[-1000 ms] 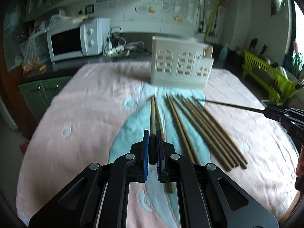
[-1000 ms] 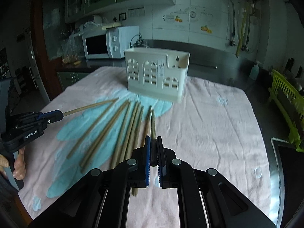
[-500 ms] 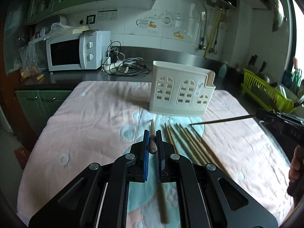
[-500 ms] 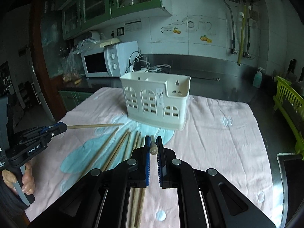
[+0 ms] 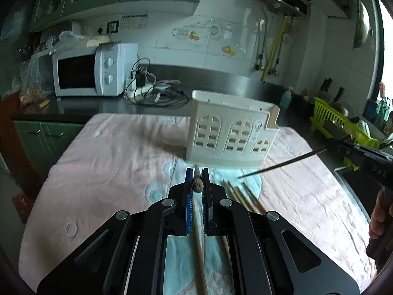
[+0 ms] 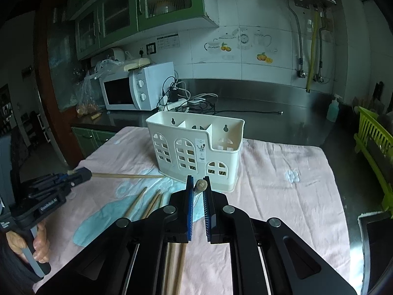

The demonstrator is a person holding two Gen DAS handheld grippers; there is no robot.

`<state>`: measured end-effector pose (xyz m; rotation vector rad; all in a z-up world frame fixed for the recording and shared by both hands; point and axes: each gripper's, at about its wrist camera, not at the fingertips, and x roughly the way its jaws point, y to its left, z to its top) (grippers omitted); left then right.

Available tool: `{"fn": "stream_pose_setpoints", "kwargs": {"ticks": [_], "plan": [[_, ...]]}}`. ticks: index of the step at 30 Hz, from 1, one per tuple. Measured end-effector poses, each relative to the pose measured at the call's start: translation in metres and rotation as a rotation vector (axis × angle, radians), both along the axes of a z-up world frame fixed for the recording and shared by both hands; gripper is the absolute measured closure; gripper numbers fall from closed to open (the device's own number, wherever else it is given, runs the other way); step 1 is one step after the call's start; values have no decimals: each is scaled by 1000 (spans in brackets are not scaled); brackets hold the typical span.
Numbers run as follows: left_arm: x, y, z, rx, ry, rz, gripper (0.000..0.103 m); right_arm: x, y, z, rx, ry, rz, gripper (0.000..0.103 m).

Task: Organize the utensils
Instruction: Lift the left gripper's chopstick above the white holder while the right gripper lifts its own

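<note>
Left wrist: my left gripper [image 5: 197,179] clamps one chopstick [image 5: 198,187], caddy [image 5: 231,137] just ahead on cloth — I aim tip over rim.

Right wrist: right gripper [image 6: 198,184] pinches second chopstick [image 6: 201,184] — lift higher, tilt upright before drop.

2 wrist cams, close, both facing utensil holder [image 5: 231,137] [image 6: 196,147]

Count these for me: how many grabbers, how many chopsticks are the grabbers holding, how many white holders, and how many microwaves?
Grippers: 2, left gripper and right gripper
Chopsticks held: 2, left chopstick and right chopstick
Holders: 1, white holder
Microwaves: 1, microwave
Total: 6
</note>
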<state>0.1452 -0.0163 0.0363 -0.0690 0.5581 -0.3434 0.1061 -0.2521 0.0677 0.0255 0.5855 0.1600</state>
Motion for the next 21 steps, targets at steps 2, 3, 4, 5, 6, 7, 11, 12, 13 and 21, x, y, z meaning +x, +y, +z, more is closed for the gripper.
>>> {"fn": "stream_pose_setpoints", "kwargs": {"ticks": [2, 3, 4, 5, 6, 7, 11, 12, 13, 21], "plan": [[2, -1, 2, 0, -5, 3, 97, 4, 0, -2, -11, 5, -1, 95], [3, -1, 3, -1, -7, 4, 97, 6, 0, -3, -11, 7, -2, 95], [4, -2, 4, 0, -8, 4, 97, 7, -1, -4, -10, 10, 1, 95], [6, -2, 6, 2, -9, 6, 97, 8, 0, -4, -11, 13, 2, 95], [8, -2, 8, -2, -1, 5, 97, 8, 0, -4, -17, 11, 6, 95], [9, -2, 10, -9, 5, 1, 97, 9, 0, -3, -22, 11, 9, 95], [12, -1, 28, -20, -7, -15, 98, 9, 0, 9, -56, 1, 6, 96], [12, -1, 30, -19, -10, -16, 98, 10, -1, 13, -56, -2, 7, 96], [12, -2, 34, -16, -15, -17, 98, 10, -3, 18, -48, -4, 10, 96], [14, -3, 70, -35, -48, -41, 98, 11, -20, 66, -36, -11, 29, 96]]}}
